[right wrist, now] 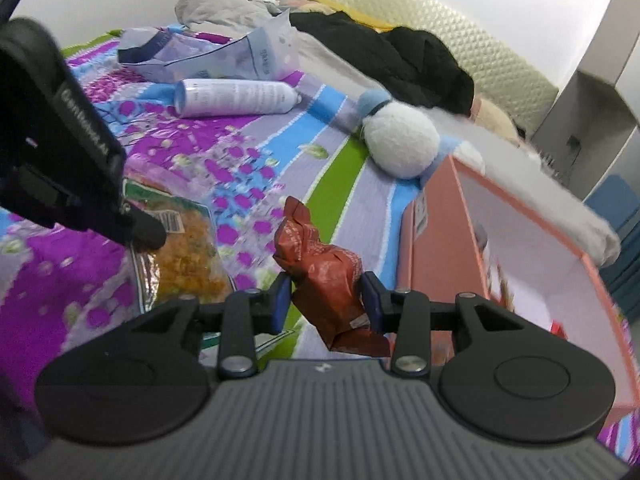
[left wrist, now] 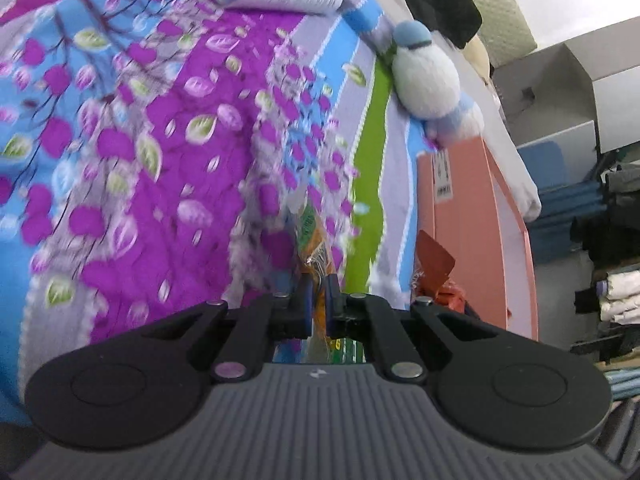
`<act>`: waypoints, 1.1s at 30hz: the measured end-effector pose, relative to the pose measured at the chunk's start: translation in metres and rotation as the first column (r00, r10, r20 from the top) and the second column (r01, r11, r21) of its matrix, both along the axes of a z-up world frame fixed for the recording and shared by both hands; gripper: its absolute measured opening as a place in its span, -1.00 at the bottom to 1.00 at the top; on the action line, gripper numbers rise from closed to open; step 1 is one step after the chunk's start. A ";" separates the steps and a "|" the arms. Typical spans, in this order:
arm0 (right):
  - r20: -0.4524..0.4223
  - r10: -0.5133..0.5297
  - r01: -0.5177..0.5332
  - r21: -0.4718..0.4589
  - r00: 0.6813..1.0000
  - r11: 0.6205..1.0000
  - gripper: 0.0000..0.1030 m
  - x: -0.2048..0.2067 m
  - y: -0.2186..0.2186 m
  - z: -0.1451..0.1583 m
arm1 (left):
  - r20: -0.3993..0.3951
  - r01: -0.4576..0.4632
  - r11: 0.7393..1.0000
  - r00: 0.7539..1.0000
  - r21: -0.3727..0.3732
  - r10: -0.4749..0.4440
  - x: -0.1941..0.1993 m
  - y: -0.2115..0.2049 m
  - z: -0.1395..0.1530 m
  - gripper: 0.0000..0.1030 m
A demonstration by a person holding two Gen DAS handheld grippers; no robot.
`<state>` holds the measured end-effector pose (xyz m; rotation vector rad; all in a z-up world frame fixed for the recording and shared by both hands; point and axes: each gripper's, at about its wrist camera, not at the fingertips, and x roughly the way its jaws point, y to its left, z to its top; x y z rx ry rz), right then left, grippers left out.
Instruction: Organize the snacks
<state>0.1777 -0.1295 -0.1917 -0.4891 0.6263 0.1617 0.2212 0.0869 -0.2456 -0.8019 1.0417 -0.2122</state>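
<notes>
Snacks ride in both grippers: our left gripper [left wrist: 318, 296] pinches the orange packet's [right wrist: 184, 256] thin edge, which may slip; our right gripper [right wrist: 326, 300] clamps the red pouch [right wrist: 324, 276], lower centre, near the pink box [right wrist: 440, 248].

Glossy crinkled foil snack packet [right wrist: 326, 280], printed cloth bedsheet [right wrist: 256, 184], fluffy plush toy [right wrist: 400, 140], smooth pink box [right wrist: 436, 240].

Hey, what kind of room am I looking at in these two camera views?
Most likely a bedroom. The snacks lie on a bed with a floral bedspread and a padded headboard. A plush toy and a heap of dark clothes lie on it, and a cupboard stands beside it.
</notes>
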 end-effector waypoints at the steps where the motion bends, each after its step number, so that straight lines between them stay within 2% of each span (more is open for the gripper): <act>1: -0.013 -0.003 0.003 0.019 1.000 1.000 -0.20 -0.004 -0.003 -0.001 | -0.001 0.008 1.000 1.000 0.001 -0.008 -0.003 0.002 0.000 -0.87; 6: -0.106 -0.009 0.025 0.150 0.994 0.988 -0.19 -0.017 -0.017 -0.007 | -0.025 0.045 0.999 0.999 0.015 -0.044 -0.007 0.015 -0.005 -0.86; 10: -0.150 -0.018 0.047 0.194 0.989 0.980 -0.18 -0.018 -0.023 -0.017 | -0.024 0.051 0.988 0.999 0.149 -0.048 -0.002 0.017 -0.002 -0.85; 13: -0.189 -0.022 0.069 0.247 0.982 0.967 -0.18 -0.015 -0.028 -0.024 | -0.031 0.059 0.981 0.998 0.187 -0.055 0.002 0.017 -0.001 -0.77; 14: -0.192 -0.023 0.071 0.250 0.981 0.966 -0.19 -0.015 -0.028 -0.026 | -0.036 0.063 0.976 0.998 0.211 -0.056 0.003 0.015 0.000 -0.56; 15: -0.190 -0.018 0.067 0.252 0.982 0.965 -0.17 -0.014 -0.028 -0.028 | -0.043 0.063 0.971 0.998 0.230 -0.055 0.003 0.014 0.001 -0.12; 16: -0.195 -0.012 0.064 0.261 0.981 0.963 -0.17 -0.014 -0.029 -0.029 | -0.049 0.062 0.968 0.997 0.243 -0.052 0.004 0.014 0.002 0.14; 17: -0.204 -0.003 0.061 0.281 0.979 0.958 -0.09 -0.013 -0.032 -0.029 | -0.049 0.055 0.966 0.998 0.254 -0.044 0.004 0.013 0.002 0.52; 18: -0.219 0.012 0.059 0.315 0.976 0.947 0.11 -0.012 -0.035 -0.030 | -0.042 0.044 0.964 0.999 0.263 -0.034 0.002 0.014 0.003 0.63; 20: -0.232 0.037 0.050 0.362 0.972 0.931 0.29 -0.013 -0.040 -0.028 | -0.044 0.027 0.961 0.999 0.274 -0.015 0.000 0.014 0.003 0.68; 21: -0.229 0.051 0.039 0.375 0.972 0.926 0.29 -0.014 -0.042 -0.028 | -0.050 0.019 0.961 0.999 0.277 -0.006 -0.001 0.014 0.003 0.72; 23: -0.220 0.080 0.013 0.390 0.972 0.921 0.35 -0.015 -0.044 -0.027 | -0.043 0.016 0.958 0.999 0.285 -0.004 -0.005 0.014 0.004 0.75; 26: -0.205 0.094 -0.005 0.397 0.974 0.918 0.58 -0.016 -0.048 -0.028 | -0.032 -0.001 0.954 0.999 0.299 0.011 -0.010 0.010 0.007 0.78; 33: -0.185 0.111 -0.021 0.431 0.976 0.902 0.56 -0.009 -0.057 -0.031 | -0.058 0.021 0.941 0.998 0.339 -0.001 -0.003 -0.011 0.006 0.83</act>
